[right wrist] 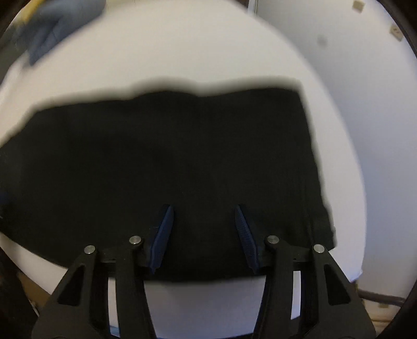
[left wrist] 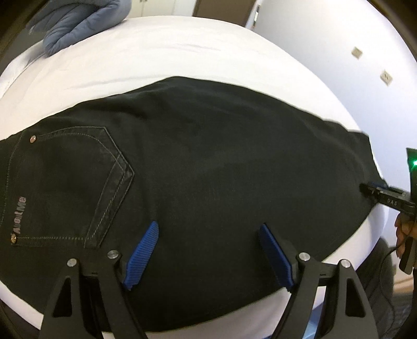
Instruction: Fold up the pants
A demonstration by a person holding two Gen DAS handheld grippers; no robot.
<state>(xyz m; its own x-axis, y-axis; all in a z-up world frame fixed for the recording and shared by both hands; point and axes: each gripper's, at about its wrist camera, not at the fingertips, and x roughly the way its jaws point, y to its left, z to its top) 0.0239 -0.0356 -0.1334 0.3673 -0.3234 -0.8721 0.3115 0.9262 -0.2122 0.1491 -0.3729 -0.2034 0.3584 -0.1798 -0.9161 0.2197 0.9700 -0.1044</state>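
both hand-held grippers are held spread wide, left hand-held gripper (left wrist: 208, 250) and right hand-held gripper (right wrist: 203, 234), nothing pinched. black pants (left wrist: 208, 161) are laid flat on the white bed (left wrist: 156, 52), blue jacket (left wrist: 78, 23) seen far back.

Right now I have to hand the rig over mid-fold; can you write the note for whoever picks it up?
Left gripper: jaws open, holding nothing, over the near edge of the pants beside the back pocket.
Right gripper: jaws open, empty, over the near edge at the other end of the pants; that view is blurred.
Pants: black, lying flat across the white bed, pocket side up, apparently already folded leg over leg. A blue jacket lies at the far corner, apart from them.
Left to do: grip the end by the right gripper, bring it over toward the pocket end, smooth.
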